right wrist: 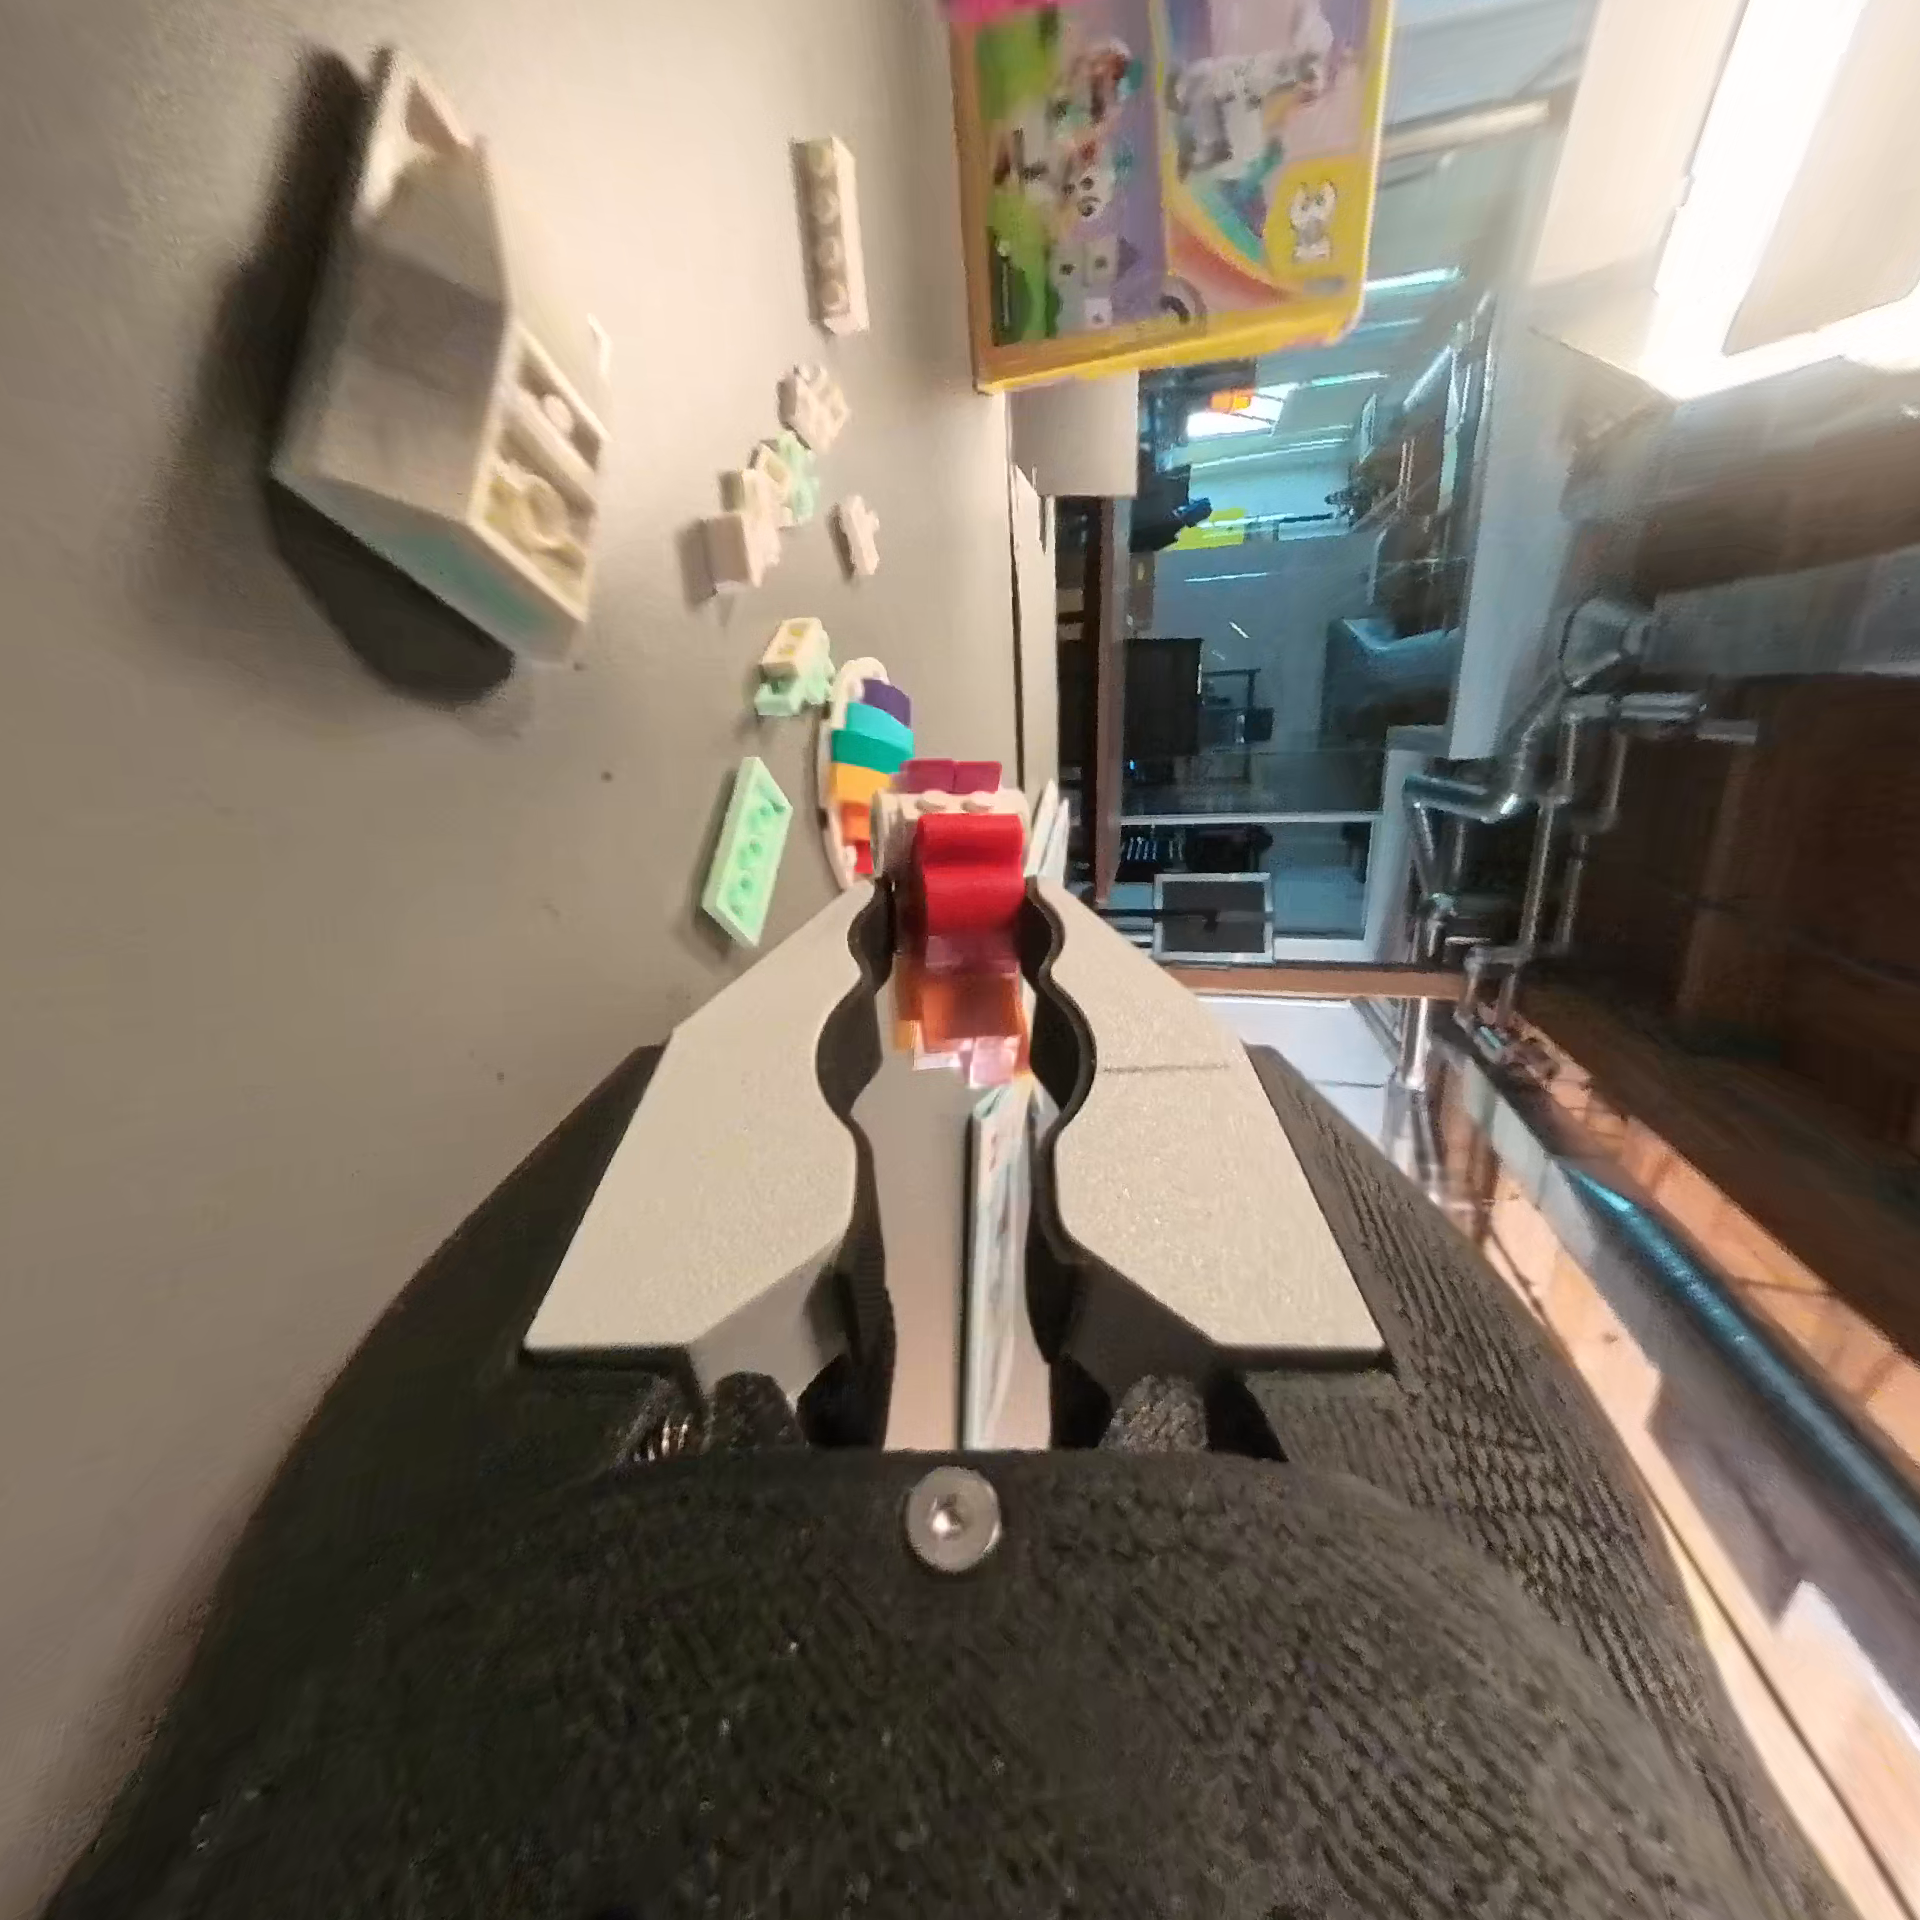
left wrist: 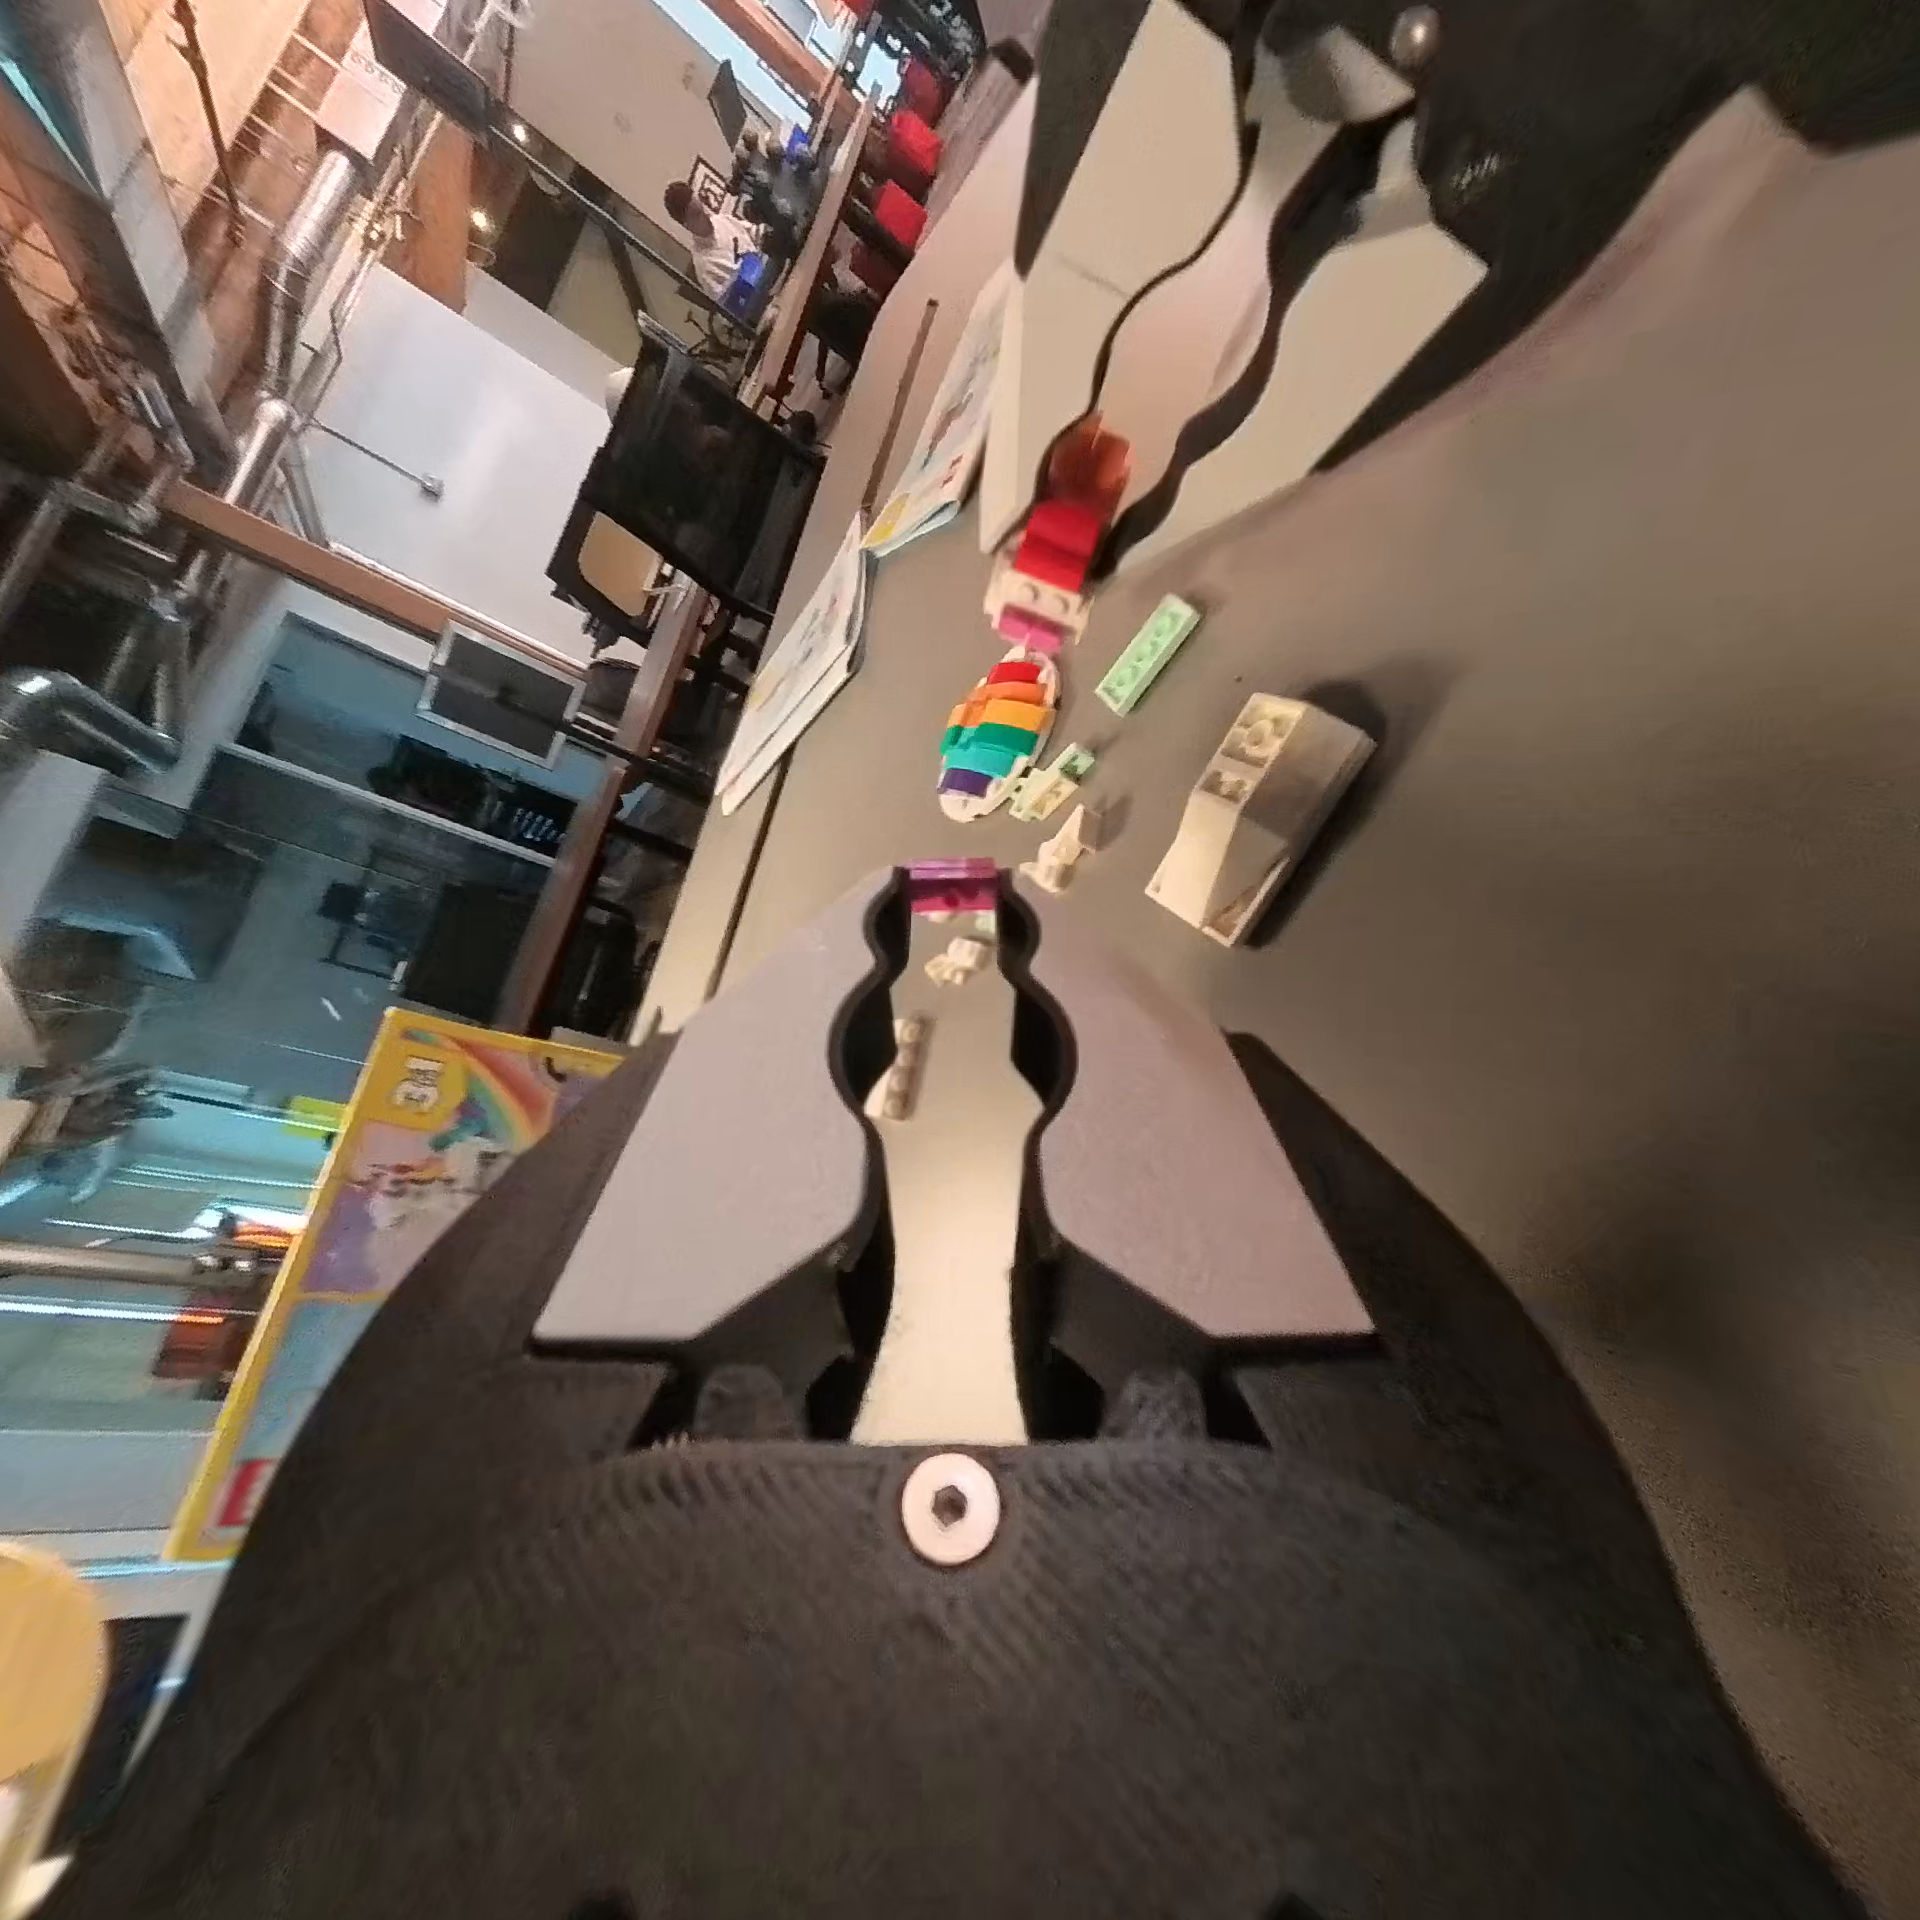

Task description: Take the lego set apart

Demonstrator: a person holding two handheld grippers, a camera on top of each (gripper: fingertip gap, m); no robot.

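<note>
My right gripper (right wrist: 956, 920) is shut on a small lego assembly (right wrist: 961, 873) of red, clear orange, white and pink pieces, held above the grey table (right wrist: 312, 987). In the left wrist view this gripper (left wrist: 1081, 488) comes in from the top with the assembly (left wrist: 1049, 561). My left gripper (left wrist: 951, 896) is shut on a small magenta brick (left wrist: 951, 883), apart from the assembly. A rainbow piece (left wrist: 997, 732) lies on the table between the two grippers.
Loose on the table are a mint plate (left wrist: 1148, 655), a large white block (left wrist: 1262, 810), small white and mint pieces (left wrist: 1070, 831) and a long white plate (right wrist: 831, 239). Open booklets (left wrist: 800, 665) and the lego box (left wrist: 416, 1195) are along the table's edge. About 11 centimetres separates my left fingertips from my right. The large white block (left wrist: 1262, 810) is about 5 centimetres from my left fingertips. It turns up in the right wrist view (right wrist: 442, 324) as well.
</note>
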